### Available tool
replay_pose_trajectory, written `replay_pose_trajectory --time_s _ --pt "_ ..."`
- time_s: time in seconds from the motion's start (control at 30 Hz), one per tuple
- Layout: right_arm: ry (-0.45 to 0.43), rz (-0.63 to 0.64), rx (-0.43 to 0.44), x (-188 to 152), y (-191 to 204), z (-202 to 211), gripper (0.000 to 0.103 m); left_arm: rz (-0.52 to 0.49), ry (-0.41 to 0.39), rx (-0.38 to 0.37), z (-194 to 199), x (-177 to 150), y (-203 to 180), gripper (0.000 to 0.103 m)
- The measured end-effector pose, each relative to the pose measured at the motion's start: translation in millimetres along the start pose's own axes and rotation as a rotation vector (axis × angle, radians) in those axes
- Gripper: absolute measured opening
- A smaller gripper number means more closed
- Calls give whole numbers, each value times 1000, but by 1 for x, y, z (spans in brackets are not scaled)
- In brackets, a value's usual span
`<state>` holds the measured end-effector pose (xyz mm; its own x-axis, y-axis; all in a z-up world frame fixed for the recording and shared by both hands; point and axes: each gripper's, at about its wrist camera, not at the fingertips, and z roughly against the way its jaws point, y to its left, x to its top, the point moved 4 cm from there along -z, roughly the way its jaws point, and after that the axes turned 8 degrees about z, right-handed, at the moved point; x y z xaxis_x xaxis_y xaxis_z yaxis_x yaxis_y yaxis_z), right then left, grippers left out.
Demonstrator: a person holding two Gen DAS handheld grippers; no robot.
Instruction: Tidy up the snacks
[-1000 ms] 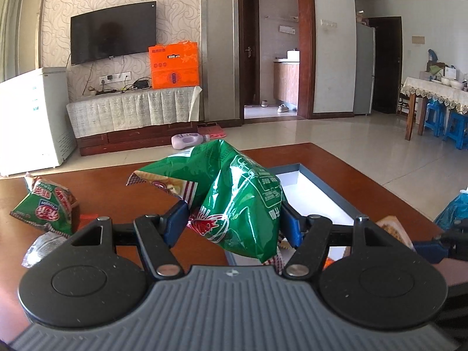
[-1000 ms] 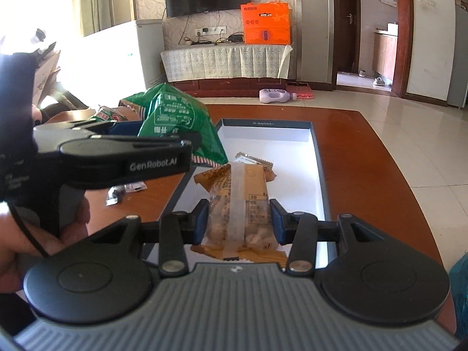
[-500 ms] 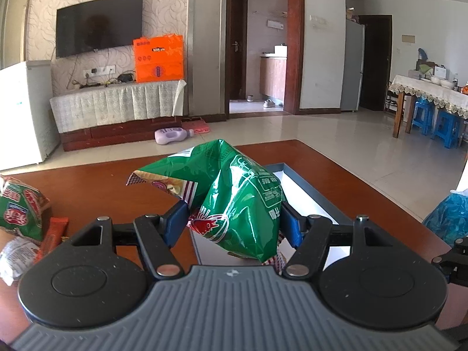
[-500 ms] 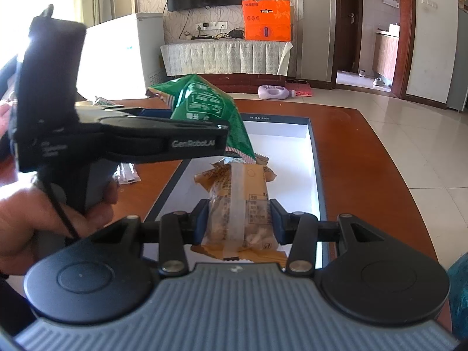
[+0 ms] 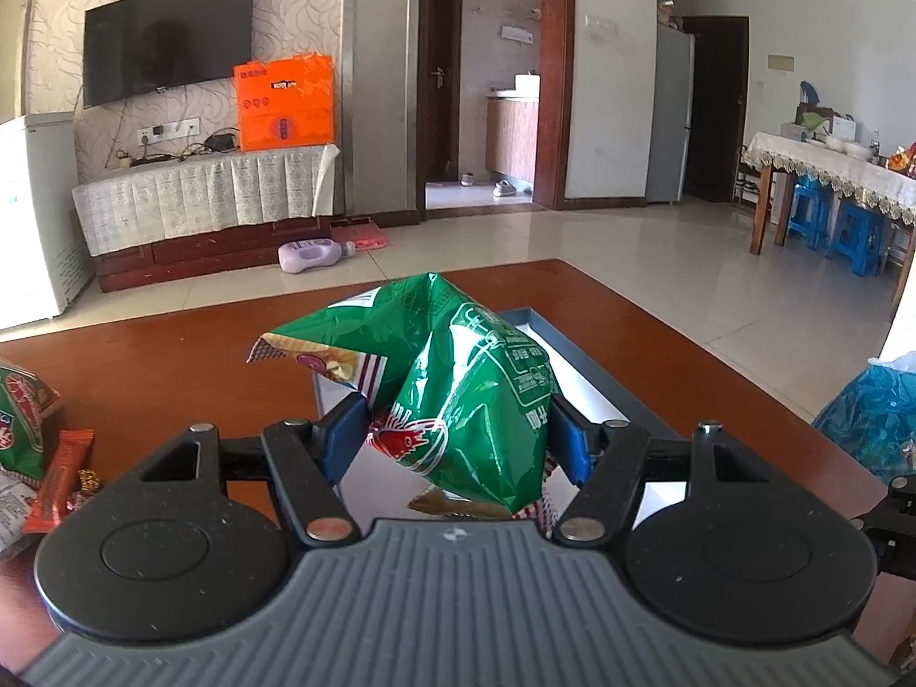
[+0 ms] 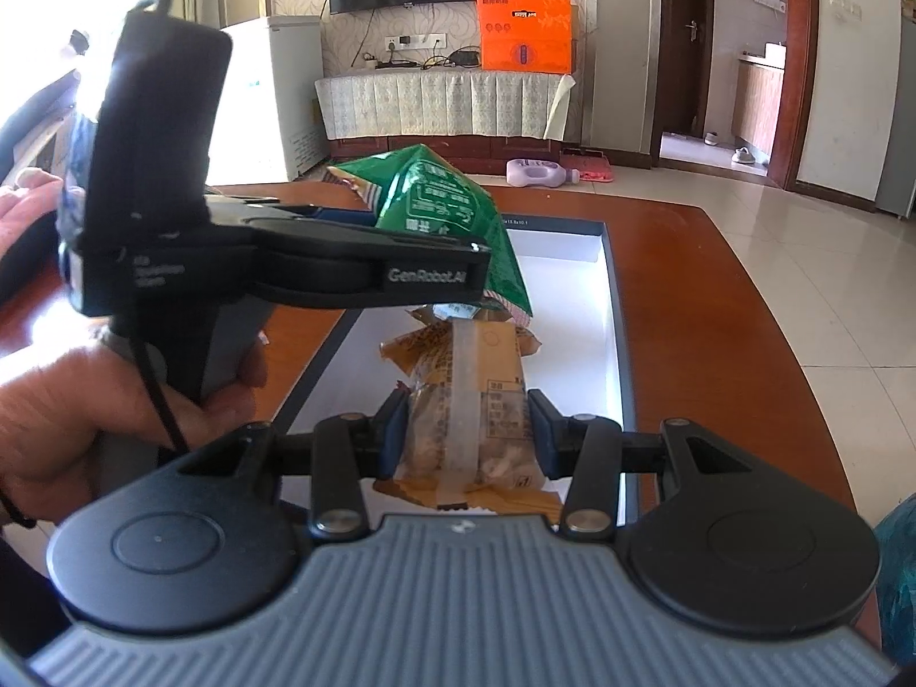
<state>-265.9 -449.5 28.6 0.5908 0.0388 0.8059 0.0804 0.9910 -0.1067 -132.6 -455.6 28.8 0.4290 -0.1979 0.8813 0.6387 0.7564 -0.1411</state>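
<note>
Green crinkled snack bag [image 5: 469, 401] clamped in left hand-held gripper [image 5: 452, 441], right hand-held gripper [image 6: 466, 429] pinching tan packet [image 6: 466, 412]

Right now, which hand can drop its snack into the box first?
Probably right: the right gripper holds the tan cracker packet low inside the white box; the left gripper's crinkly green bag hangs higher.

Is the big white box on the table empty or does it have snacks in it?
Nearly empty: the box is mostly bare white; only the yellow snack pack shows, lying low in it.
</note>
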Motion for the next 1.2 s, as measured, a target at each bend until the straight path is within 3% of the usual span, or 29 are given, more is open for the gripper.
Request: replay_pose_trajectory --time_s 0.27,0.53,0.73,0.8,1.2 --pt "13 -4 -6 2 -3 -6 47 -21 48 -9 -28 9 5 73" --pt "26 3 -4 4 -1 -13 47 -54 94 -20 -52 11 6 83" --pt "33 4 -10 3 -2 -16 47 -83 92 -25 -71 17 9 89" --pt "35 1 -17 2 -3 -19 47 -83 88 -24 -72 18 9 98" --pt "94 -13 -75 -1 -14 -44 48 -121 45 -41 -58 14 1 102"
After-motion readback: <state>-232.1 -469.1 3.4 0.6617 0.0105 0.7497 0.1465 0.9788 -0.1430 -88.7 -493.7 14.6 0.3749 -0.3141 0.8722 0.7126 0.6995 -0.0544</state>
